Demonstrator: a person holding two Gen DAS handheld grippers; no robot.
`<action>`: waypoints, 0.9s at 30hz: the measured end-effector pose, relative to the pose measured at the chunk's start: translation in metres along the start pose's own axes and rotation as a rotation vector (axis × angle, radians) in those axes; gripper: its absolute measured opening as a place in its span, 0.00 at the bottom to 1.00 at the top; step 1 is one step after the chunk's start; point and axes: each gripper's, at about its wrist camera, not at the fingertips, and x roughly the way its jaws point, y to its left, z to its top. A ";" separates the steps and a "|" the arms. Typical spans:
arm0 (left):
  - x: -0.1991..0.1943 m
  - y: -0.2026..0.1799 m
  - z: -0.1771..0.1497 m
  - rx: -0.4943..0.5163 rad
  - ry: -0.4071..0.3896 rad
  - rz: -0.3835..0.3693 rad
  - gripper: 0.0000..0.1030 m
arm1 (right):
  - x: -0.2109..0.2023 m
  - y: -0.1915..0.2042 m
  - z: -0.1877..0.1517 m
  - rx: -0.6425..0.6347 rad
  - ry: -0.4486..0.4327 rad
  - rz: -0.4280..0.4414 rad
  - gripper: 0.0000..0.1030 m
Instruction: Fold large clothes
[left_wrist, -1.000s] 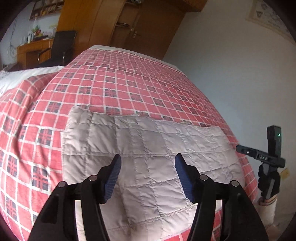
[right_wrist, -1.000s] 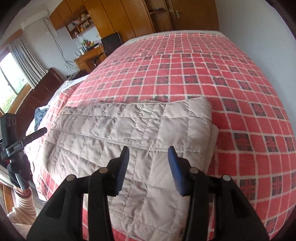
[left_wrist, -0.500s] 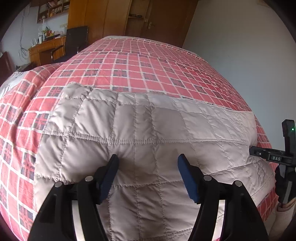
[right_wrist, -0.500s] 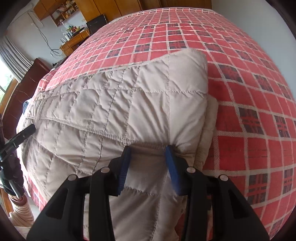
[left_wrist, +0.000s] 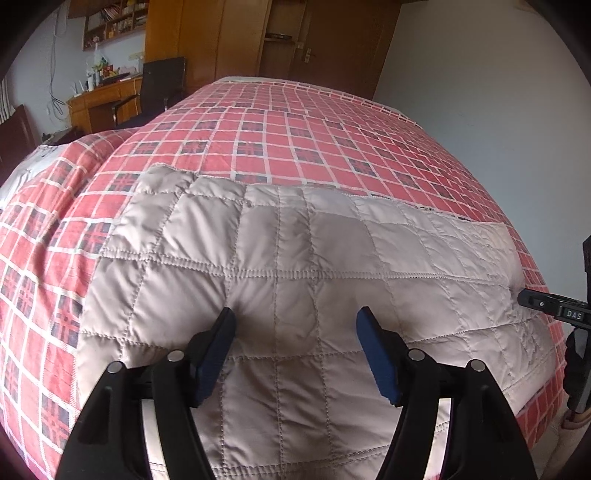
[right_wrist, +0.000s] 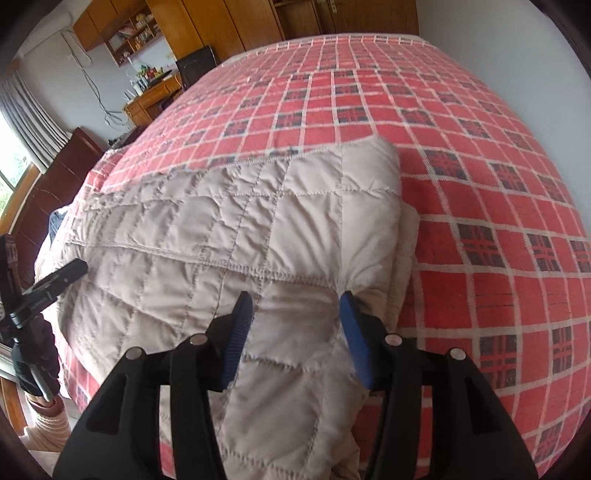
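Note:
A beige quilted garment (left_wrist: 288, 258) lies folded into a wide rectangle on the red checked bed (left_wrist: 295, 122). My left gripper (left_wrist: 295, 325) is open, its blue pads pressed down onto the near half of the fabric, left of the middle. In the right wrist view the same quilted garment (right_wrist: 229, 229) shows its right end, with a white lining layer peeking out along the edge. My right gripper (right_wrist: 295, 306) is open, with its fingertips dug into the fabric close to that right edge. Each gripper shows at the edge of the other's view.
The bed runs away from me toward wooden wardrobes (left_wrist: 236, 33) and a door. A desk (left_wrist: 99, 103) and a black chair (left_wrist: 162, 88) stand at the back left. A white wall (left_wrist: 480, 92) borders the bed's right side. A dark headboard (right_wrist: 55, 173) is at left.
Both grippers have come down from above the garment and now press into its near part. The fabric puckers around the fingertips. Neither gripper has closed.

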 end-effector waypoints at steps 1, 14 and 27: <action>-0.001 0.000 0.000 0.001 0.000 0.002 0.68 | -0.007 -0.003 -0.001 0.009 -0.011 0.009 0.50; -0.009 -0.006 -0.001 0.019 -0.020 0.041 0.76 | -0.012 -0.049 -0.031 0.122 0.069 0.062 0.68; -0.003 -0.002 -0.002 0.015 -0.006 0.037 0.77 | 0.015 -0.059 -0.040 0.191 0.113 0.224 0.63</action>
